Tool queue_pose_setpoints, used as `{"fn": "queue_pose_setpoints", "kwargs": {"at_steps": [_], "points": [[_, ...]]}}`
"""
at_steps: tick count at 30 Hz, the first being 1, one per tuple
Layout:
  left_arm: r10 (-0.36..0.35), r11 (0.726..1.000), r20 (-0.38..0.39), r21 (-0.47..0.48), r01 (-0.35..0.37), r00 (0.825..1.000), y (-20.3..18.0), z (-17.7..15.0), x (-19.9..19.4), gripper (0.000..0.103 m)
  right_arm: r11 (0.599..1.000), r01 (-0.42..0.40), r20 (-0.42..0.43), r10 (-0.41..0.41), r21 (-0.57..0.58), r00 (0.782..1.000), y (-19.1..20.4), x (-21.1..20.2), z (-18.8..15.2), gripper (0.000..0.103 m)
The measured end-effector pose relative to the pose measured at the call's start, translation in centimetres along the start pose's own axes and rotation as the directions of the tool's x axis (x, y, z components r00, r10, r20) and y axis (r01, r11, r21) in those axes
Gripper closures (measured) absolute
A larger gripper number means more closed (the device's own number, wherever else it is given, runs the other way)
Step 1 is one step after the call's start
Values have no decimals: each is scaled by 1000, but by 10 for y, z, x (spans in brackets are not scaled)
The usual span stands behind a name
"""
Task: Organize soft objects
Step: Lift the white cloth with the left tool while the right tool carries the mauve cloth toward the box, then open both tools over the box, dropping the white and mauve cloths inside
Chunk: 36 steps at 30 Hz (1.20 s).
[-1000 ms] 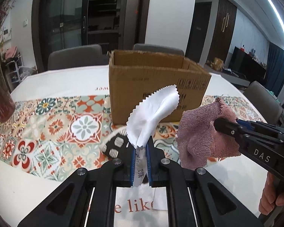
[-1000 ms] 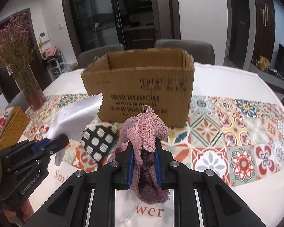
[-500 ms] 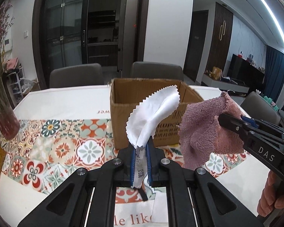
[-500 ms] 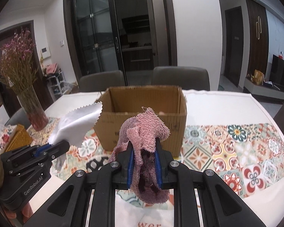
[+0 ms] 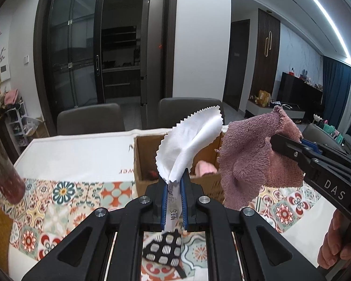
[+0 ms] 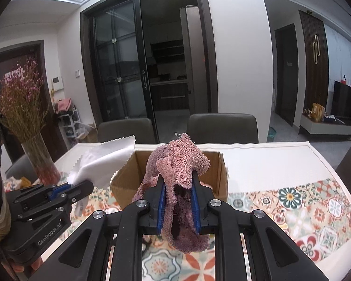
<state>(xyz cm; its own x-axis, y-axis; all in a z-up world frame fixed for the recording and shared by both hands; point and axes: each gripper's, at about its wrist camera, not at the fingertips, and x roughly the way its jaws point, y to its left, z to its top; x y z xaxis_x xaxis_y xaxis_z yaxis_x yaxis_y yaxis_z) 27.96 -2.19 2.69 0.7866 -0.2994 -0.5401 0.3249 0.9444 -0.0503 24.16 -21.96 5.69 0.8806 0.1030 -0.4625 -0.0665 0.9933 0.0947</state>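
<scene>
My left gripper (image 5: 173, 182) is shut on a white cloth (image 5: 191, 138) with pinked edges, held up in front of an open cardboard box (image 5: 142, 161). My right gripper (image 6: 177, 182) is shut on a fluffy pink towel (image 6: 177, 164) that droops between its blue pads. In the left wrist view the pink towel (image 5: 250, 159) hangs to the right of the white cloth, level with the box's rim. Inside the box lies something pink (image 5: 204, 167). A black cloth with white dots (image 5: 163, 250) lies on the table below my left gripper.
The table (image 6: 269, 157) carries a patterned tile runner (image 6: 316, 206). A glass vase of dried pink flowers (image 6: 38, 159) stands at the left. Two grey chairs (image 6: 222, 126) sit behind the table. A person's hand (image 5: 332, 245) holds the right gripper's handle.
Both grippers have risen with their cloths, so the box's open top and its contents now show. The dotted black cloth stays on the table, now lower in the left view.
</scene>
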Motion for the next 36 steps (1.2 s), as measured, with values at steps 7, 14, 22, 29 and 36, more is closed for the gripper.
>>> {"fn": "queue_pose_setpoints", "kwargs": {"at_steps": [7,14,22,29,36], "points": [[-6,1000,14,16,6,1000,3,26,14,91,1000,3,17,-3,-5,1000,-4,13,22,83],[-1,1000,-40,9,1,999,6,48,41,91,1000,21,0,-21,-6,1000,-8,38,43,83],[-7,1000,-124,9,8,992,8,63,81,91,1000,15,-65,-13,20,998,-15,72,52,83],[-15,1000,-236,-1,15,972,8,67,124,91,999,10,-171,-3,40,985,-25,114,50,83],[-17,1000,-339,7,20,941,5,60,163,91,999,6,-271,4,35,963,-32,153,39,82]]}}
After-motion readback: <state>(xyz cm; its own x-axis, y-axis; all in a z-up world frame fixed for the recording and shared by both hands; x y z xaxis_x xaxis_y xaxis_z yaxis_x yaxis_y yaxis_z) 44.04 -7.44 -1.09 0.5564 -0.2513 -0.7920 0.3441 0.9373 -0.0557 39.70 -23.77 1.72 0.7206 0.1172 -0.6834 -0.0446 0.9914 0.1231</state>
